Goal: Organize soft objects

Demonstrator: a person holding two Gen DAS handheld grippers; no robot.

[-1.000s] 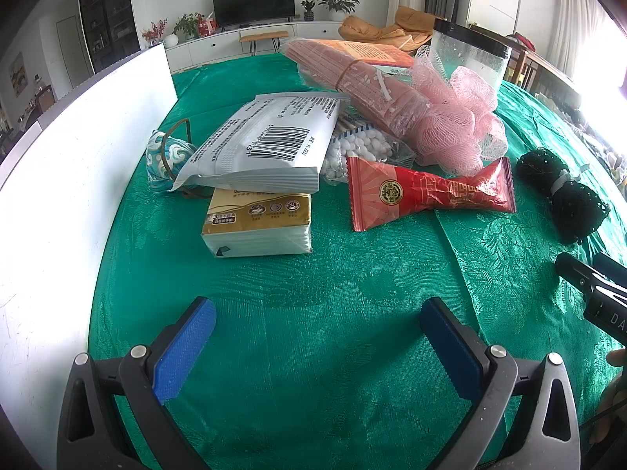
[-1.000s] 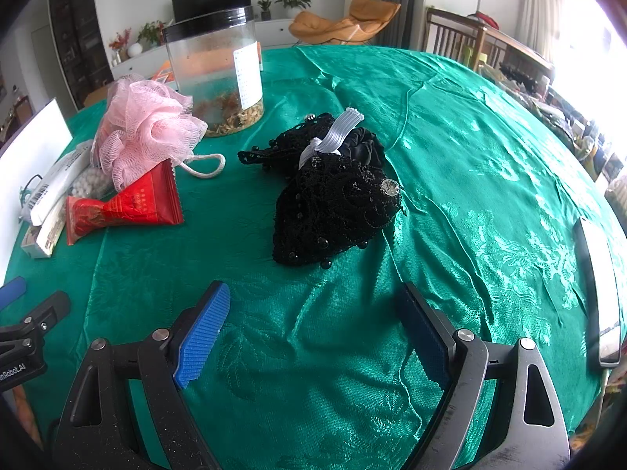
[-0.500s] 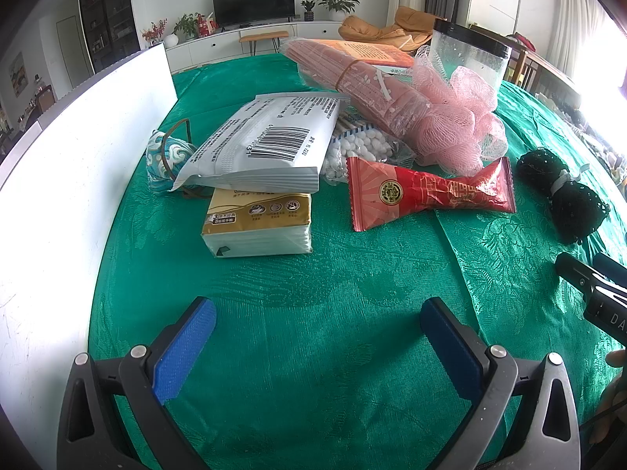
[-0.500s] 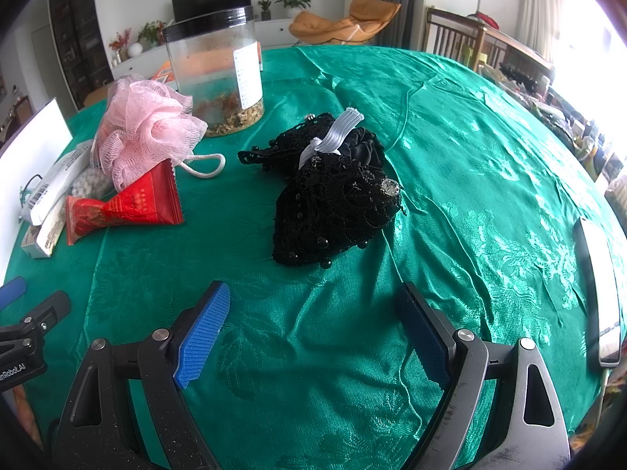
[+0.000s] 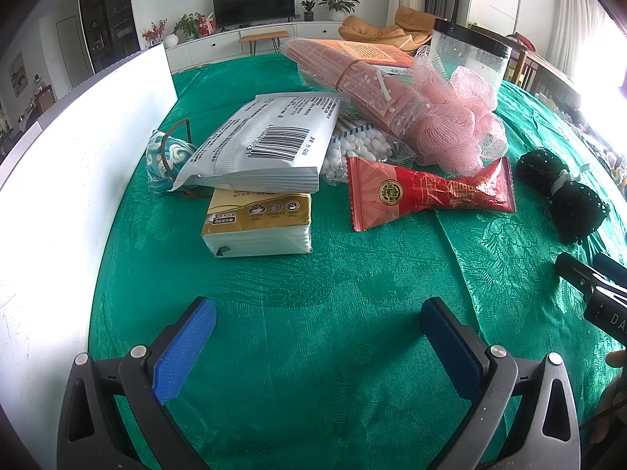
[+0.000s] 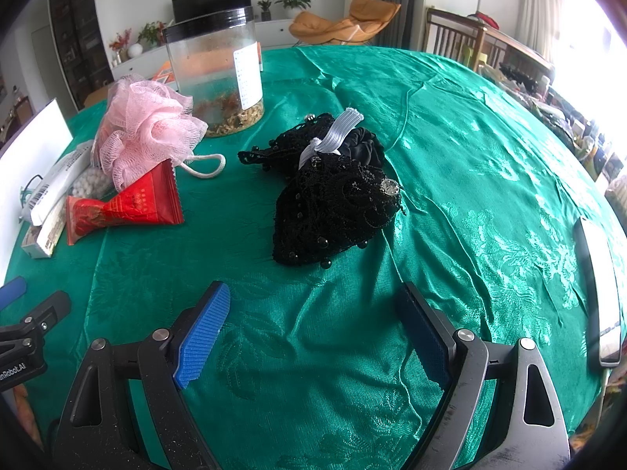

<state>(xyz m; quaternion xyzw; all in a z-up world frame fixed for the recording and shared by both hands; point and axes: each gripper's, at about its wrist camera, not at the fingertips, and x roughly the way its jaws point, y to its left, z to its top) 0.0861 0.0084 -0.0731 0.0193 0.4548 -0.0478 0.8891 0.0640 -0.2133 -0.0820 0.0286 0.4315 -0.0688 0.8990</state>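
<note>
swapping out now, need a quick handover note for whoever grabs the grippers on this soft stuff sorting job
Left gripper: open, empty, above bare green tablecloth.
Right gripper: open, empty, just short of the black lace bundle.
Items: the tissue pack lies under the white barcode pouch. The red wrapper is beside them, with the pink mesh pouf behind it by the clear jar. The patterned pouch sits by the white board.
Done: nothing visibly sorted; the things lie in a loose heap.
Left: all of it. The lace bundle looks the nearest pick.
</note>
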